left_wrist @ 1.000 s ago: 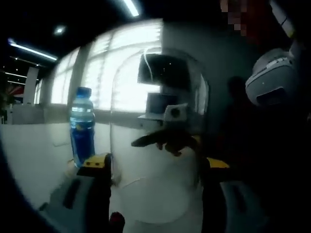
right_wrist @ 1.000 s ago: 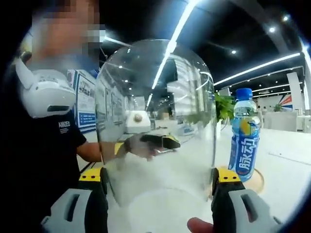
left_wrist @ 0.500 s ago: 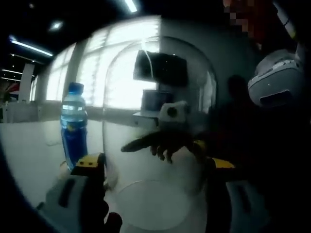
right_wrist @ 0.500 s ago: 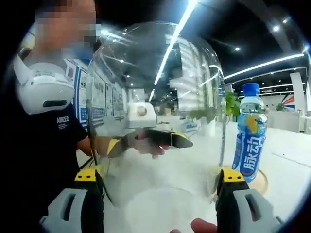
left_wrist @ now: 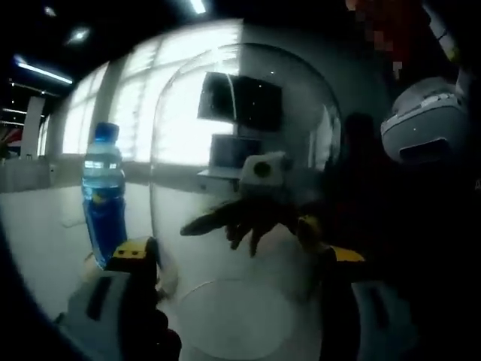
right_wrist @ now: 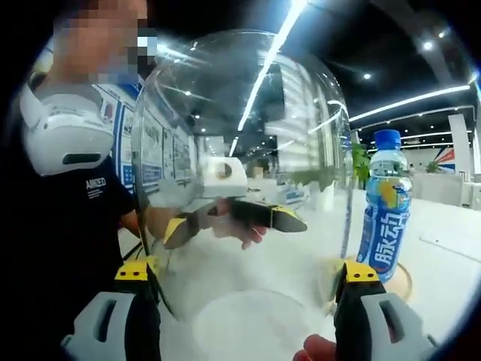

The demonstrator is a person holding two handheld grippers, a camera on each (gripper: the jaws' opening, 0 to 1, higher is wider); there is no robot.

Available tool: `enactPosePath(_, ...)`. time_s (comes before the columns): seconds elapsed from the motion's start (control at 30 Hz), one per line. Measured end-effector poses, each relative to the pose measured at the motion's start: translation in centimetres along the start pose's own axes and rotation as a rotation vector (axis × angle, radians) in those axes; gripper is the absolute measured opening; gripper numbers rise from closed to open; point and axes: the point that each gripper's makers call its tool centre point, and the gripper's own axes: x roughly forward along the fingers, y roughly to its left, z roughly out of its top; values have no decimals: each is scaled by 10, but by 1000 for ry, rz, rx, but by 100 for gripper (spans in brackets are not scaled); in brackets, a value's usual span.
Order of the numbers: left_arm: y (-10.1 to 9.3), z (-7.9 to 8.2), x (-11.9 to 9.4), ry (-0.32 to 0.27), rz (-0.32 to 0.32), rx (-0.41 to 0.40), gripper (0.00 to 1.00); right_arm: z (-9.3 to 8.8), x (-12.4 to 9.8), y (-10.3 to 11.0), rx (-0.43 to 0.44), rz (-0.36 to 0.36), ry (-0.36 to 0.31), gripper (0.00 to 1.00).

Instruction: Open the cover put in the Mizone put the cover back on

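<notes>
A clear glass dome cover (left_wrist: pixel 240 143) is held up off the white table, clasped between the jaws of my left gripper (left_wrist: pixel 237 256). From the opposite side, my right gripper (right_wrist: pixel 247 272) is shut on the same cover (right_wrist: pixel 240 128). Through the glass each view shows the other gripper: the right gripper (left_wrist: pixel 252 222) in the left gripper view, the left gripper (right_wrist: pixel 233 222) in the right gripper view. The blue Mizone bottle (right_wrist: pixel 385 218) stands upright on a round wooden base (right_wrist: pixel 403 283), beside the cover and outside it. The same bottle (left_wrist: pixel 103 195) stands left of the cover.
A person in a dark shirt (right_wrist: pixel 75 226) with a white device (right_wrist: pixel 68 139) on the chest stands behind the cover. A fingertip (right_wrist: pixel 319 347) shows at the bottom edge. The white table (right_wrist: pixel 443 278) stretches past the bottle. Bright windows (left_wrist: pixel 180 105) lie behind.
The cover now looms larger and higher in both views. The left gripper view has swung, so the bottle sits further left. Both grippers keep their hold.
</notes>
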Motion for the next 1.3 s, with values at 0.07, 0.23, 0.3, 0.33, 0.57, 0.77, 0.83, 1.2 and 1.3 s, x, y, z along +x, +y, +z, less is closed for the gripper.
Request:
enactPosePath(0.07,0,0,1,-1,-12,-3,82,0,0,0,0,-1,0,90)
enactPosePath(0.23,2,1,5,-21,-17,-24,83,0,0,-1,1,-10,-1,90)
enactPosePath(0.3,1,1,6,-40,-10,-32,84,0,-1,-1,0,-14,-2,90)
enactPosePath(0.33,1,2,6,-44,-6,-34,84,0,-1,-1,0,-14,-2,90)
enactPosePath(0.57,-9,-1,4,13,-14,-20,81,-1,-4,11,-17,22,69,90)
enactPosePath(0.77,-9,-1,2,1,-21,-37,81,0,-3,11,-13,27,7,90)
enactPosePath(0.83,-11,-1,3,-14,-15,-43,81,1,-4,10,-11,25,-31,90)
enactPosePath(1.2,-12,1,6,-2,6,-36,81,5,-4,12,-5,24,-50,90)
enactPosePath(1.3,-13,2,7,-19,15,-48,81,9,-4,12,-2,26,-49,90)
